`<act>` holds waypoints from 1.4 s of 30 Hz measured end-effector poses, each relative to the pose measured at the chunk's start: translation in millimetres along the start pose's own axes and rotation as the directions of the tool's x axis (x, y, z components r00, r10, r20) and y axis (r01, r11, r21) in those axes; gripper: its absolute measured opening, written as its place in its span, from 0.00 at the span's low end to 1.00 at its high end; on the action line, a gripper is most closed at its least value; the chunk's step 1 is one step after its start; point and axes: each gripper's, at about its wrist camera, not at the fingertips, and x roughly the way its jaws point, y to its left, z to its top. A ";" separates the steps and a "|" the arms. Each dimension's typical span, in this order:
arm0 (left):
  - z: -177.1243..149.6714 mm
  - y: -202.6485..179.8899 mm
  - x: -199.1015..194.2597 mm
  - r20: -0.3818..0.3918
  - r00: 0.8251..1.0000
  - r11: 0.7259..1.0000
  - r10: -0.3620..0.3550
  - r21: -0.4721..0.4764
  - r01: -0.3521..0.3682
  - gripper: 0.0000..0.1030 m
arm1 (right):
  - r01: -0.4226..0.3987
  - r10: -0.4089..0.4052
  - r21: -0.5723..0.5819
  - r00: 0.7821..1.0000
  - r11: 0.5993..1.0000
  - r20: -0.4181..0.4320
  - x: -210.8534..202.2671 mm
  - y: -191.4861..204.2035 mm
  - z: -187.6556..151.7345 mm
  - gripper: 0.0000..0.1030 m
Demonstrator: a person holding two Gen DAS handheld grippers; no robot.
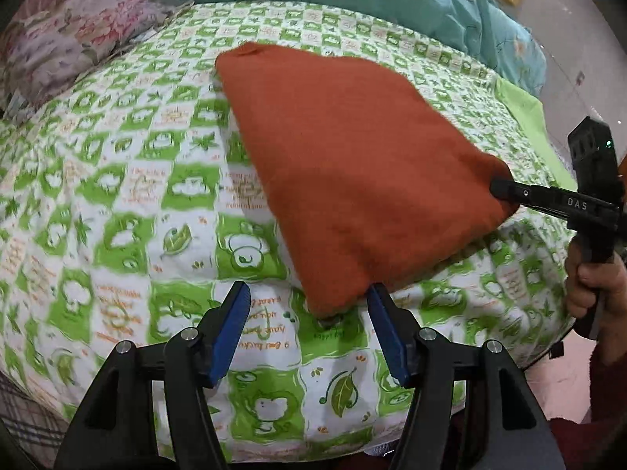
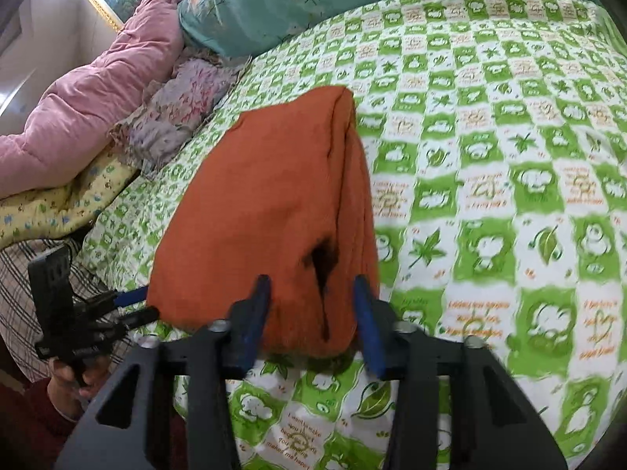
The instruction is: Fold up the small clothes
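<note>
A green-and-white checked bedsheet (image 1: 129,203) covers the bed, with a teal quilt (image 2: 274,4) and a pink quilt (image 2: 94,90) bunched at its far side. A folded rust-orange garment (image 1: 352,164) lies on the sheet. The left gripper (image 1: 309,313) is spread wide at the garment's near corner. The right gripper (image 2: 309,305) straddles another corner, fingers parted.
</note>
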 end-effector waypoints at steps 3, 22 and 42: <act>0.2 -5.6 1.7 0.033 0.999 0.999 0.034 0.013 -0.034 0.55 | -0.002 0.002 -0.008 1.000 1.000 0.006 -0.4 1.0 1.1 0.06; -9.7 -16.3 1.4 -0.025 0.999 0.999 -0.031 0.038 0.032 0.14 | 0.194 -0.197 -0.076 0.980 0.978 -0.035 8.7 -11.8 -8.1 0.05; 78.8 15.5 22.0 0.054 0.976 0.973 -0.209 -0.090 0.213 0.35 | 0.126 -0.127 -0.075 0.992 0.989 -0.007 54.8 18.2 69.3 0.23</act>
